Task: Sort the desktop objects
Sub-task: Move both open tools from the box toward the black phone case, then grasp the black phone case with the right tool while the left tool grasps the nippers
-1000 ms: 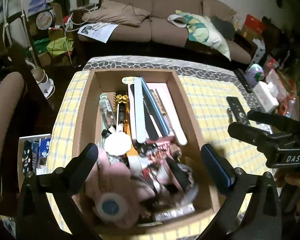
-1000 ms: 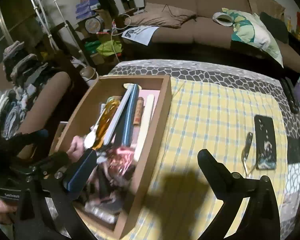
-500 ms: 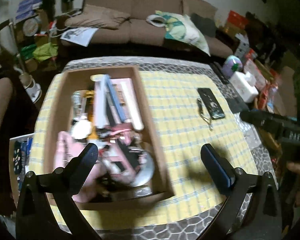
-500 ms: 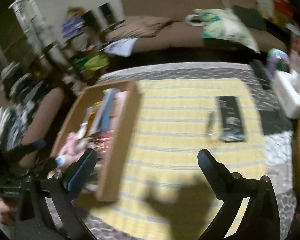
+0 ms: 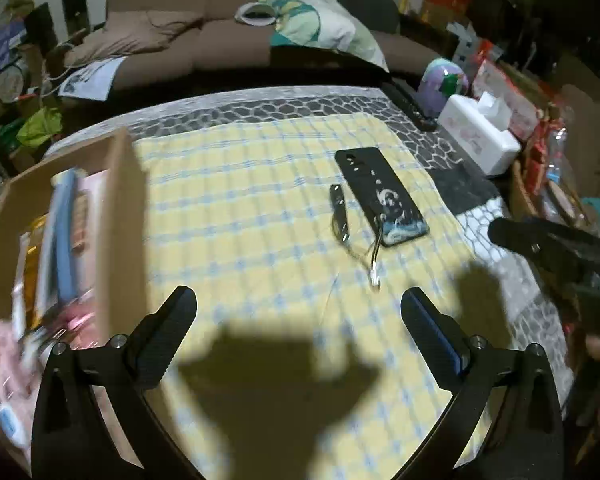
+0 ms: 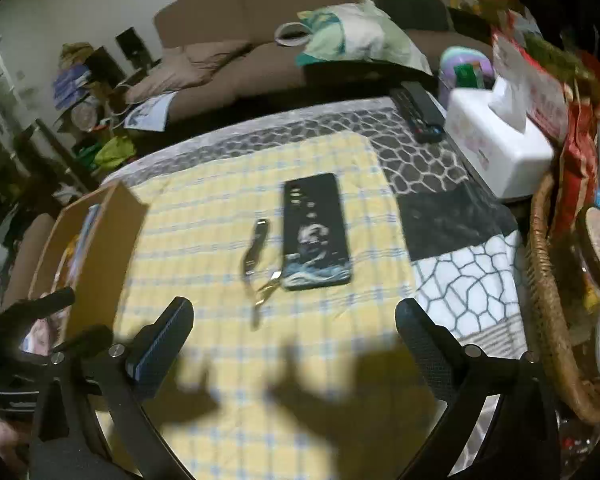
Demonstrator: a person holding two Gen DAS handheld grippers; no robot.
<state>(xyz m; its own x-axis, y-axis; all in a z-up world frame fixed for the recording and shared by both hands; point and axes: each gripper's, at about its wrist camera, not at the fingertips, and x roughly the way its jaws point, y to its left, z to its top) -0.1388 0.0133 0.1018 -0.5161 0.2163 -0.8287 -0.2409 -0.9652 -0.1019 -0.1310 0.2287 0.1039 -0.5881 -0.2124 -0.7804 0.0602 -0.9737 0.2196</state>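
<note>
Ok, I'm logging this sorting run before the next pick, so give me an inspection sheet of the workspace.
Surface: yellow checked cloth over a grey stone-pattern table cover.
Job's things: phone in black wave-print case lying flat; nail clipper beside it with a chain; cardboard box full of items at the left.
Clutter: white tissue box, remote controls, wicker basket.
Grippers: left gripper open, empty; right gripper open, empty.
Cables: nothing seen on the table.
Surroundings: brown sofa with cushions; cluttered shelves.
</note>
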